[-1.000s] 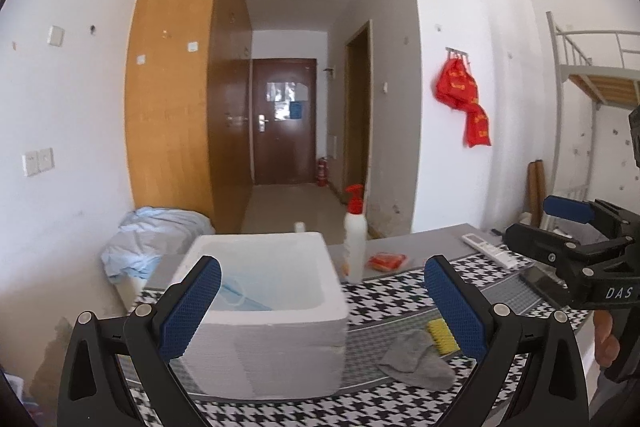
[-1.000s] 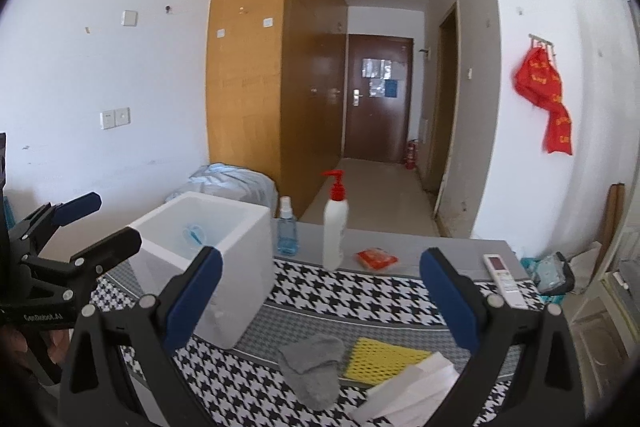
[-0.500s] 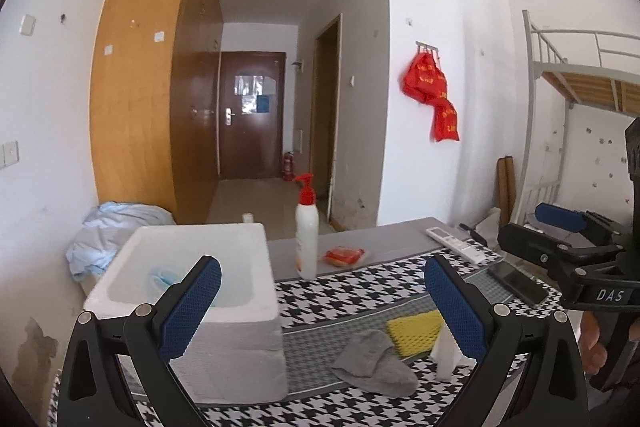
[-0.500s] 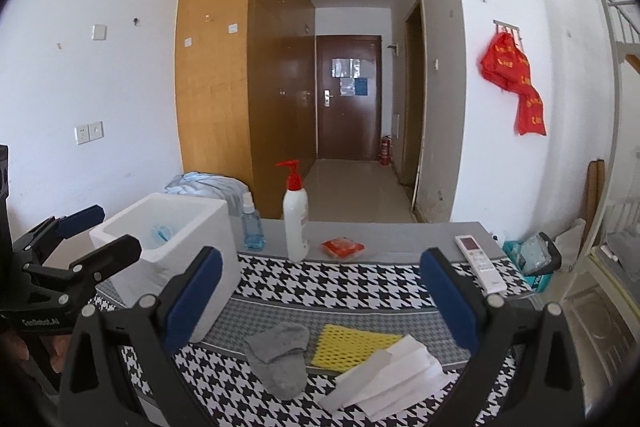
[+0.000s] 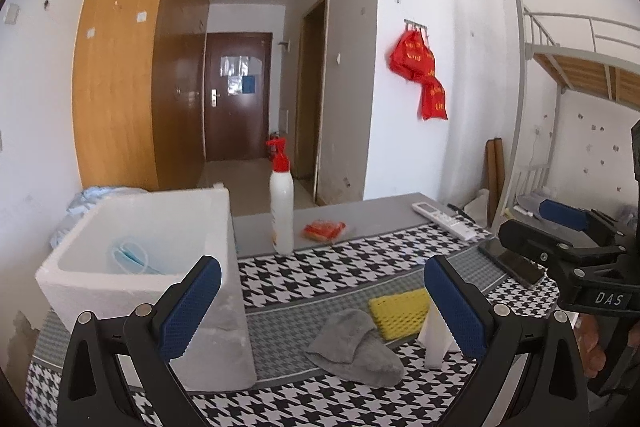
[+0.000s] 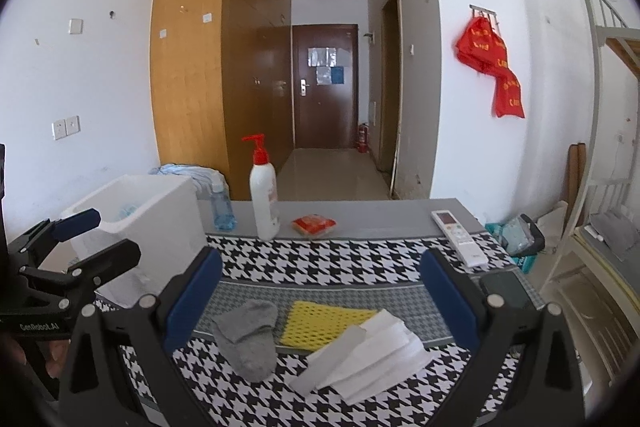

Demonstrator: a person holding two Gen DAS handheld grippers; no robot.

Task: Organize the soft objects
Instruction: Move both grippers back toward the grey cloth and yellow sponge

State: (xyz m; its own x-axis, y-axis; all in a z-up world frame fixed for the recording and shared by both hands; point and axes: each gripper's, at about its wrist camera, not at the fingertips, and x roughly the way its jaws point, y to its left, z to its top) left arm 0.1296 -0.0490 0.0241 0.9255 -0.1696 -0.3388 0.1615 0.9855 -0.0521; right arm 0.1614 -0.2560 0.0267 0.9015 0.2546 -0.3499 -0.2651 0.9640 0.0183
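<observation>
Both wide-open, empty grippers had swung rightward toward the limp grey sock (image 6: pixel 248 339), which a shallow pinch might drop.

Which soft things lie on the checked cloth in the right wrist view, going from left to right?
Grey sock → yellow mesh cloth → folded white cloth. The white cloth partly covers the right corner of the yellow one.
</observation>
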